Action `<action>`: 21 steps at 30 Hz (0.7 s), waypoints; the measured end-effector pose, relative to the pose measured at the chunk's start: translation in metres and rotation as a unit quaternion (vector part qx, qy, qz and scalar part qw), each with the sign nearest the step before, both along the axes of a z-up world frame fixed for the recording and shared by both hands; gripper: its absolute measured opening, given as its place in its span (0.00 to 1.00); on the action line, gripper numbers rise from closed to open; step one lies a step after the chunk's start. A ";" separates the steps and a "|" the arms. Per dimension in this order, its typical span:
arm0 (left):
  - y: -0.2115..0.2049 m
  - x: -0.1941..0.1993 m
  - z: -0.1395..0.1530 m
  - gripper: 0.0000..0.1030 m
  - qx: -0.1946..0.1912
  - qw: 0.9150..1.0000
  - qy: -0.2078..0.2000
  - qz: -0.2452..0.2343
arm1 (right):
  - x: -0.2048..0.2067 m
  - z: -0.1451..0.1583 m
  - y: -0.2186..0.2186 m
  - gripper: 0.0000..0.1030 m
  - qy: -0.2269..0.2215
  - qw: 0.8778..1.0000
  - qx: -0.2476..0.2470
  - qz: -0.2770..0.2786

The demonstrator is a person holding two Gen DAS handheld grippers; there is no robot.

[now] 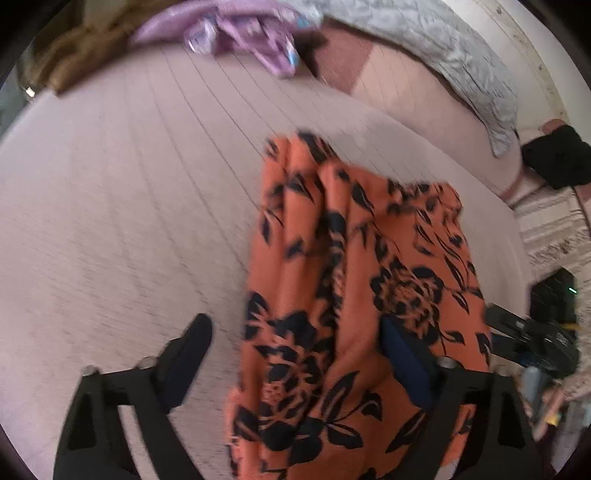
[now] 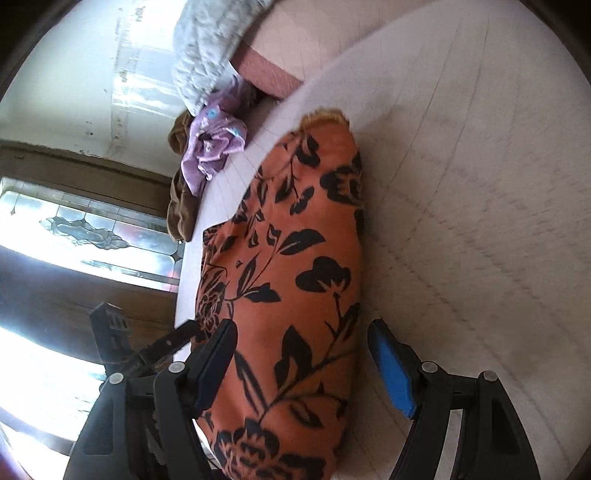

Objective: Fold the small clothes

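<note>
Orange floral garment (image 1: 351,295), lilac clothes (image 1: 243,33) beyond

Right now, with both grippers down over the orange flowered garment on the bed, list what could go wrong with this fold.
1. The orange garment lies bunched in ridges; pressing it now could set crooked creases.
2. The left gripper and the right gripper both stand open around the cloth, so a pinch might catch only one layer or miss.
3. The purple clothes lie farther up the bed; a wide sweep could possibly drag them.
</note>
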State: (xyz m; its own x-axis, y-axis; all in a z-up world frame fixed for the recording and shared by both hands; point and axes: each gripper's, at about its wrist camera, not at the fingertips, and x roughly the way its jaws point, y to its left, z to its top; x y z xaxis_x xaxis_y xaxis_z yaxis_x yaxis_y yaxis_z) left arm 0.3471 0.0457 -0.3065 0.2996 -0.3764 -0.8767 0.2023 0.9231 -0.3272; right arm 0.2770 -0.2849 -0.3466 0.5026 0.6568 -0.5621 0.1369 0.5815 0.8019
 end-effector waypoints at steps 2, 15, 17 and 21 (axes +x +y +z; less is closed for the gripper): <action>-0.002 0.002 -0.011 0.64 -0.044 0.998 0.036 0.000 | 0.009 -0.011 0.008 0.74 0.009 1.000 0.017 0.011; -0.064 -0.035 0.033 0.37 -0.006 0.997 -0.055 -0.058 | -0.004 0.046 0.031 0.40 -0.102 0.991 -0.086 -0.019; -0.080 -0.054 0.051 0.37 -0.017 0.994 -0.077 -0.076 | -0.016 0.062 0.021 0.40 -0.121 0.988 -0.094 -0.025; -0.103 -0.089 0.070 0.37 -0.033 0.990 -0.092 -0.100 | -0.048 0.088 -0.011 0.40 -0.138 0.985 -0.092 -0.036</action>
State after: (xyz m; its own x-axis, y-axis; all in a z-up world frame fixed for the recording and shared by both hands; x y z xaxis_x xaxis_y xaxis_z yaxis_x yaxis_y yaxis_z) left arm 0.2583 -0.0574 -0.2365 0.3659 -0.4991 -0.7855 0.4414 0.8361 -0.3256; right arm 0.2288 -0.2955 -0.2587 0.6953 0.5136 -0.5028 -0.0255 0.7167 0.6969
